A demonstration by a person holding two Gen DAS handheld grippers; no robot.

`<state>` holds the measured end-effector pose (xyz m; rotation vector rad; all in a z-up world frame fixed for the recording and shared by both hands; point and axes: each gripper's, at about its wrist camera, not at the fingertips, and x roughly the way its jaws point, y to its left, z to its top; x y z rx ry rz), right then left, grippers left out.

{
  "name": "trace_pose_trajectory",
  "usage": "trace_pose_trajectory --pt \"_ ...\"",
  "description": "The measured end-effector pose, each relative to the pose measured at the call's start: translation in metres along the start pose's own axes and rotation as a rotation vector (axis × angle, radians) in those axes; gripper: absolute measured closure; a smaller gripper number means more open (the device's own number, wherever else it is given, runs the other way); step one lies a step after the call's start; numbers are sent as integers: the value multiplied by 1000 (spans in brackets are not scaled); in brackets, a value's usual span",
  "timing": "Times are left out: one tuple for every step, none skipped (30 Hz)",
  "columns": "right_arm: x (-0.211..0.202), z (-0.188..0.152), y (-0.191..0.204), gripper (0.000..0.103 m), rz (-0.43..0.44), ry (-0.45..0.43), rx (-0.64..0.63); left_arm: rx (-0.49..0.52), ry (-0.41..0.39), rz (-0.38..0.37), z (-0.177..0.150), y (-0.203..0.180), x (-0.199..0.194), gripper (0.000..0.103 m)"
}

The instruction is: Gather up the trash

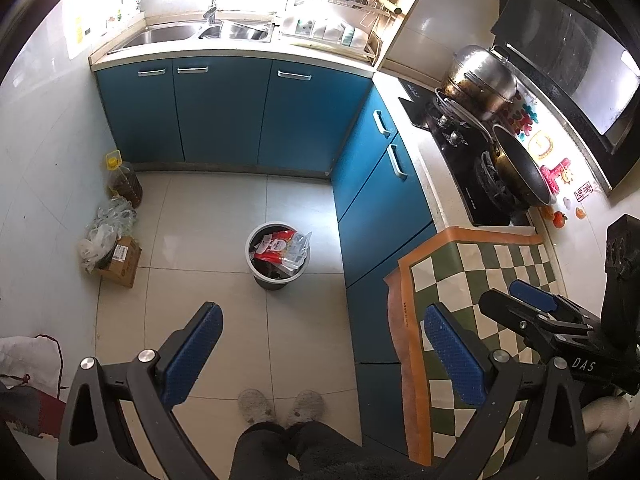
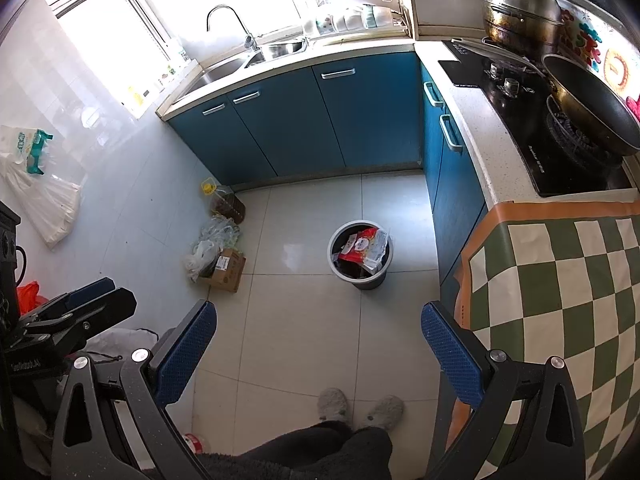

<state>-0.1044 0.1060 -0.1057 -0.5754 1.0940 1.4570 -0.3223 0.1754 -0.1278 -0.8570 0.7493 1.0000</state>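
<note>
Left gripper (image 1: pixel 322 354) jaws wide apart, nothing between. Trash bin (image 1: pixel 279 278) on floor tiles ahead, red-white packaging (image 1: pixel 276 250) inside. Right gripper (image 1: pixel 532 300) over checkered mat (image 1: pixel 500 264), jaw spacing unclear.

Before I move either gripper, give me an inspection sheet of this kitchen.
Surface: pale tiled floor; checkered mat on the counter.
Job's things: trash bin stands mid-floor, holding a red and white wrapper.
Clutter: cardboard box, crumpled plastic bags and oil bottle along the wall.
Grippers: left gripper open, empty; right gripper open, empty.
Cables: nothing seen.
Surroundings: blue cabinets, sink, stove with pan and pot; person's slippers below.
</note>
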Motion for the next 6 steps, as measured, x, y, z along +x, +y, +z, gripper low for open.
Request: trace_pose_trajectory --pt "1 0 0 0 0 0 0 0 -2 2 1 0 0 0" --pt "1 0 0 0 0 0 0 2 -6 7 1 0 -1 0" --pt "1 0 0 0 -1 1 0 6 -8 10 3 2 -2 0" --pt "1 1 1 0 0 0 1 7 -8 11 4 2 -2 0" --pt "1 1 1 0 0 0 1 5 -5 8 5 2 -1 0" --pt "2 1 1 0 0 0 2 4 -4 7 7 3 -1 0"
